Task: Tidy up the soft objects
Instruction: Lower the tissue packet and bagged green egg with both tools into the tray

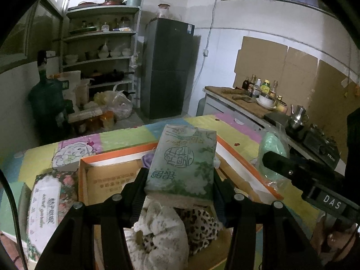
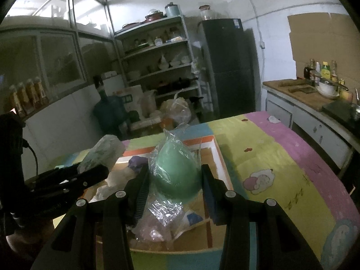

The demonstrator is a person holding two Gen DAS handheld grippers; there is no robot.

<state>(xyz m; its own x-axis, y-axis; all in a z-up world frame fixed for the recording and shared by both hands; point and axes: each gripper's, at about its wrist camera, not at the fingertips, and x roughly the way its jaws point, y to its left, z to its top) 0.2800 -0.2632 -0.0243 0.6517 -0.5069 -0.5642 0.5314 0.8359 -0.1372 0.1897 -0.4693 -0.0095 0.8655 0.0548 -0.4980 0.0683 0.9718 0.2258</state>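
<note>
White letters "DAS" stand out on a small plate on the right gripper, seen from the left wrist camera. On the black stove at the counter, a pale brand mark reads roughly "TTL", the rest too small to make out. The green tissue pack carries a round seal and large Chinese characters, which I cannot read with certainty. The floral pack at the left shows script lines, blurred. Printed rows inside the box stay illegible.
</note>
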